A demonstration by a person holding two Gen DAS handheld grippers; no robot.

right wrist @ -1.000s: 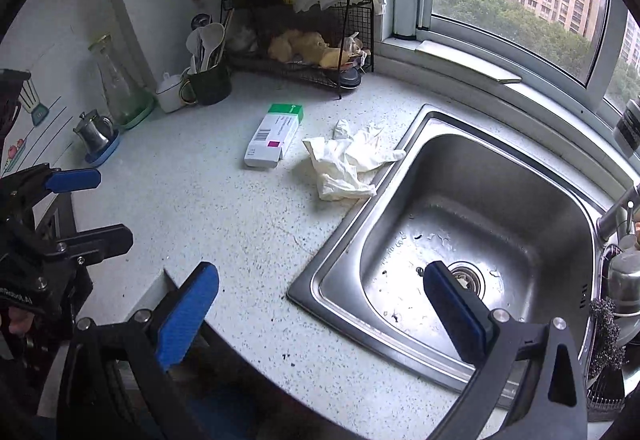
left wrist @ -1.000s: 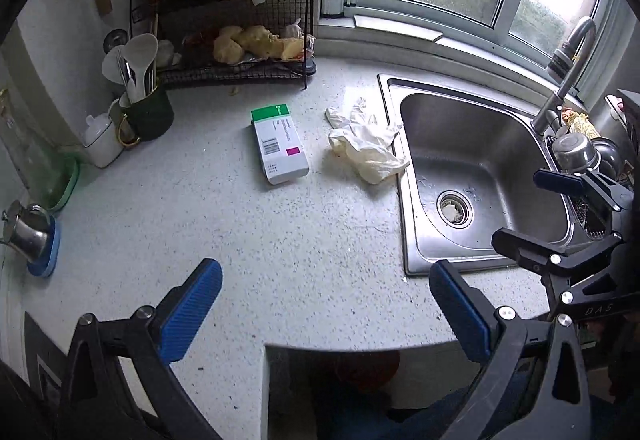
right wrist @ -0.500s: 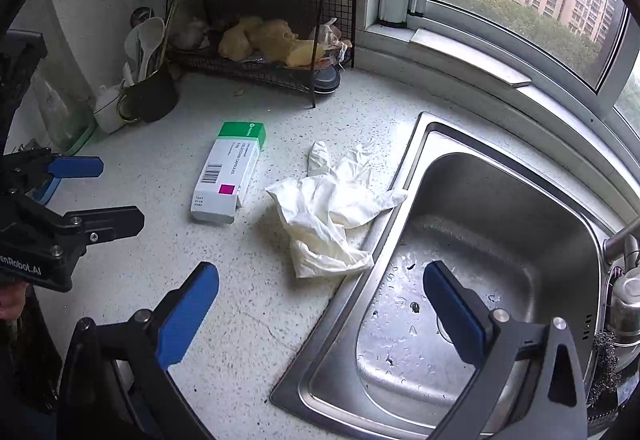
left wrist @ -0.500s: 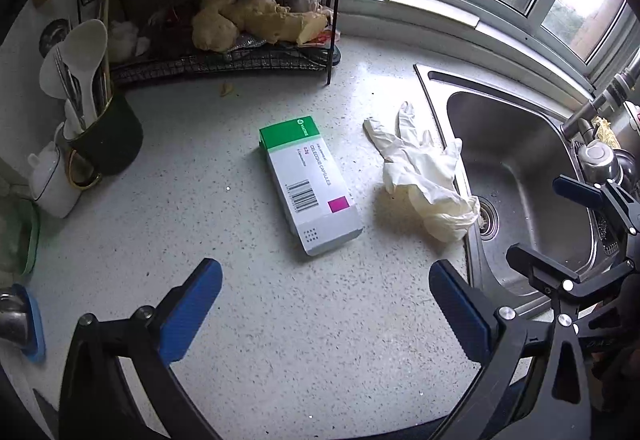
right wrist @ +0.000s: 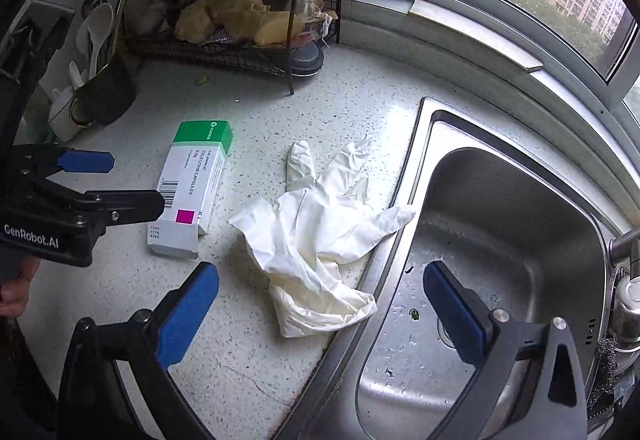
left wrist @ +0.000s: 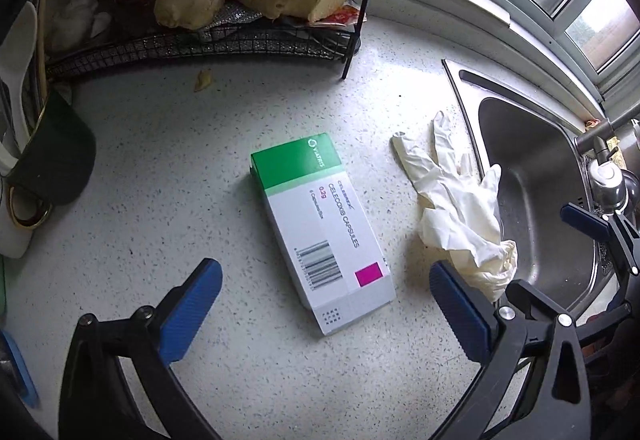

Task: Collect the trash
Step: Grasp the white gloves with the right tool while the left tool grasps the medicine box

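Both claws have come closer to the counter [left wrist: 160,159]: the left claw [left wrist: 326,314] hangs released over the white-and-green medicine box [left wrist: 320,228], the right claw [right wrist: 320,310] released over the crumpled white glove [right wrist: 316,240]. Box lies flat with free counter around; glove lies just beside it, one finger over the sink [right wrist: 520,220] rim.

Counter [left wrist: 168,143] bare around box [left wrist: 320,224]; glove [left wrist: 460,215] right

Speckled stone counter [left wrist: 160,167], brushed steel sink [right wrist: 520,207], crumpled rubbery gloves [right wrist: 320,240]
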